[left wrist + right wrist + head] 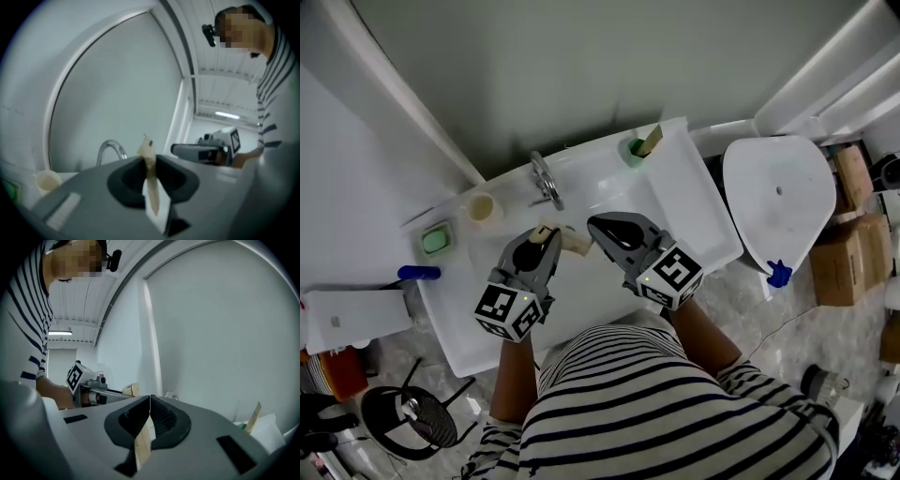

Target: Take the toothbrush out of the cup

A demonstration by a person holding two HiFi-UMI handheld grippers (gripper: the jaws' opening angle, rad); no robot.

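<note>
**Left gripper clamped on a pale toothbrush over the sink; right gripper closed beside it**

The left gripper (149, 169) has its dark ribbed jaws pressed onto a thin, pale beige stick that looks like the toothbrush (148, 153). One end pokes up above the jaw tips, and the rest runs down between the pads. The right gripper (150, 408) has its pads together at the tips. A pale strip shows in the gap below them, but I cannot tell whether it is pinched there.

In the head view the two grippers sit close together above the basin, tips almost meeting, with the beige piece showing between them. Each carries a cube with bold black-and-white square markers. These are patterns, not letters. The person's striped sleeves and bare forearms lie nearest the camera.

The white sink (680, 202) lies under the tools. The chrome tap (546, 180) is at its back edge. On the left ledge are an empty-looking beige cup (480, 207) and, nearer the front, a green soap dish (436, 240). At the far right corner a green cup (634, 151) holds a wooden stick (651, 140) that leans to the right. A plain grey-white wall is behind.
</note>
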